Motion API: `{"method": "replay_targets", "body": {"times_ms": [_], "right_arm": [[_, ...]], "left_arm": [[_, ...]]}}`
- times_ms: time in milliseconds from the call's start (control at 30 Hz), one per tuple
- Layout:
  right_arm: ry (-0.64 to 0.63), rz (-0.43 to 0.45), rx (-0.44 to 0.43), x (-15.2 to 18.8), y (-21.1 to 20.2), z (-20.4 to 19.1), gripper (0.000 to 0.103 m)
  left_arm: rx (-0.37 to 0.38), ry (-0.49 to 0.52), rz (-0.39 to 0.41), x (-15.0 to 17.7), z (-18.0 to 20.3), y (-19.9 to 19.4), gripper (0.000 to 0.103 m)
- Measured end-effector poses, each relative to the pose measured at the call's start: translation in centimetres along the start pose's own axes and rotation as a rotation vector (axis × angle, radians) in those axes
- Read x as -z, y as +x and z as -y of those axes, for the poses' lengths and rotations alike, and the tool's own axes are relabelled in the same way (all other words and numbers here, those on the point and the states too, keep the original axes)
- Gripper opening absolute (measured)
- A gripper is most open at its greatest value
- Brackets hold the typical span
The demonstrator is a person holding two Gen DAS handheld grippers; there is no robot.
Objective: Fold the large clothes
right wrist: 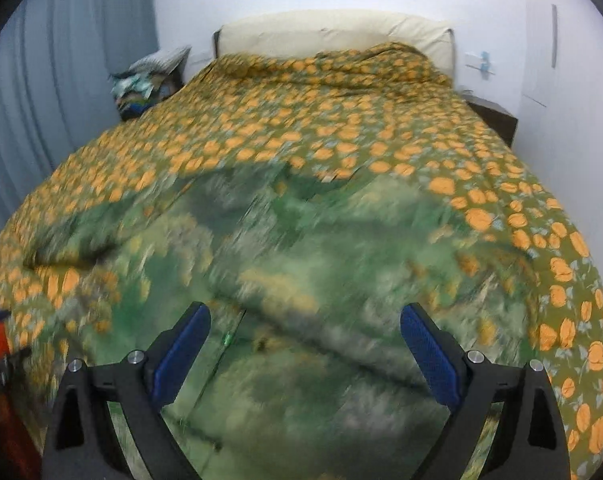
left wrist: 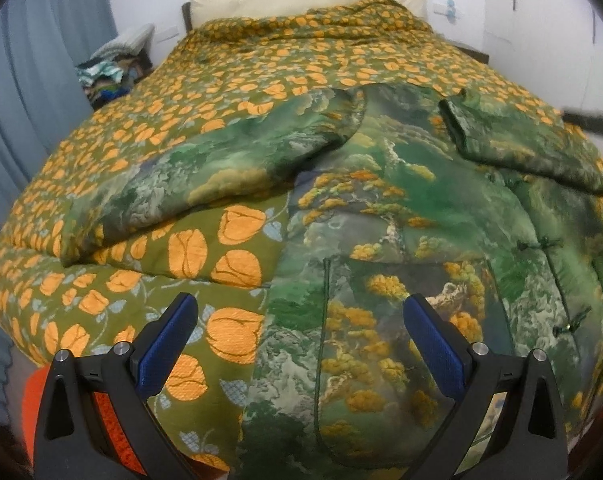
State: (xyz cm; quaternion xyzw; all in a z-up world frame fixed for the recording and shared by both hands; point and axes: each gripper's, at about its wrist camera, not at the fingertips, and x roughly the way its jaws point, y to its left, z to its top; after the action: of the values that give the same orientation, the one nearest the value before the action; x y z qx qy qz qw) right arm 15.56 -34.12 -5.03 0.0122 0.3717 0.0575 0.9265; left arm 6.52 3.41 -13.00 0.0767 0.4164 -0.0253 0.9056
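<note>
A large green jacket with a landscape print and knot buttons lies spread on the bed. Its left sleeve stretches out to the left and its right sleeve lies folded across the chest. My left gripper is open and empty, above the jacket's left hem edge. In the right wrist view the jacket is blurred by motion. My right gripper is open and empty over the jacket's lower body.
The bed has an olive quilt with orange flowers and a cream headboard. A pile of clothes sits by the blue curtain. An orange object is at the lower left. A dark nightstand stands on the right.
</note>
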Motion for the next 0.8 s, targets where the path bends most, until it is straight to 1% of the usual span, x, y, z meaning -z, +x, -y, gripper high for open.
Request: {"method": "replay_targets", "body": {"times_ms": [67, 133, 167, 200, 233, 267, 300, 367, 400, 433, 533, 600, 700, 733, 800], "right_arm": [[0.048, 0.005, 0.0, -1.3, 1.1, 1.2, 0.095], [0.086, -0.031, 0.012, -2.1, 3.7, 2.0, 0.095], [0.092, -0.04, 0.014, -2.1, 4.6, 2.1, 0.095], [0.087, -0.067, 0.01, -1.9, 6.0, 2.0, 0.095], [0.084, -0.103, 0.003, -1.6, 7.1, 1.9, 0.094], [0.087, -0.174, -0.014, -1.0, 8.7, 1.9, 0.094], [0.098, -0.273, -0.04, 0.3, 10.6, 1.8, 0.094], [0.067, -0.381, -0.052, 1.9, 12.0, 1.3, 0.093], [0.005, -0.38, -0.039, 2.6, 11.4, 0.6, 0.093], [-0.018, -0.375, -0.041, 2.7, 10.9, 0.3, 0.093], [-0.046, -0.329, -0.034, 2.9, 7.4, -0.6, 0.092], [-0.029, -0.258, -0.056, 3.2, 3.9, -1.3, 0.092], [0.032, -0.186, -0.113, 4.2, -0.4, -2.4, 0.092], [0.043, -0.172, -0.131, 4.7, -1.5, -2.9, 0.092], [0.052, -0.151, -0.168, 6.0, -3.5, -4.3, 0.092]], "left_arm": [[-0.013, 0.018, 0.0, 0.2, 0.3, 0.0, 0.103], [-0.025, 0.035, 0.0, 0.4, 0.5, 0.0, 0.103], [-0.029, 0.04, 0.0, 0.4, 0.5, 0.0, 0.103], [-0.032, 0.045, -0.002, 0.4, 0.5, 0.0, 0.103], [-0.034, 0.047, -0.004, 0.4, 0.4, 0.1, 0.103], [-0.035, 0.047, -0.006, 0.4, 0.3, 0.1, 0.103], [-0.034, 0.045, -0.009, 0.4, 0.1, 0.1, 0.103], [-0.032, 0.037, -0.012, 0.4, -0.2, 0.1, 0.103], [-0.029, 0.032, -0.012, 0.3, -0.3, 0.2, 0.103], [-0.024, 0.026, -0.015, 0.3, -0.5, 0.2, 0.103], [-0.004, 0.0, -0.036, 0.1, -1.1, 0.6, 0.103], [0.004, -0.02, -0.041, -0.1, -1.6, 0.8, 0.103], [0.019, -0.056, -0.03, -1.3, -3.3, 0.5, 0.103], [0.02, -0.066, -0.024, -1.8, -3.9, 0.4, 0.103], [0.032, -0.122, -0.013, -3.2, -6.4, 0.4, 0.103]]}}
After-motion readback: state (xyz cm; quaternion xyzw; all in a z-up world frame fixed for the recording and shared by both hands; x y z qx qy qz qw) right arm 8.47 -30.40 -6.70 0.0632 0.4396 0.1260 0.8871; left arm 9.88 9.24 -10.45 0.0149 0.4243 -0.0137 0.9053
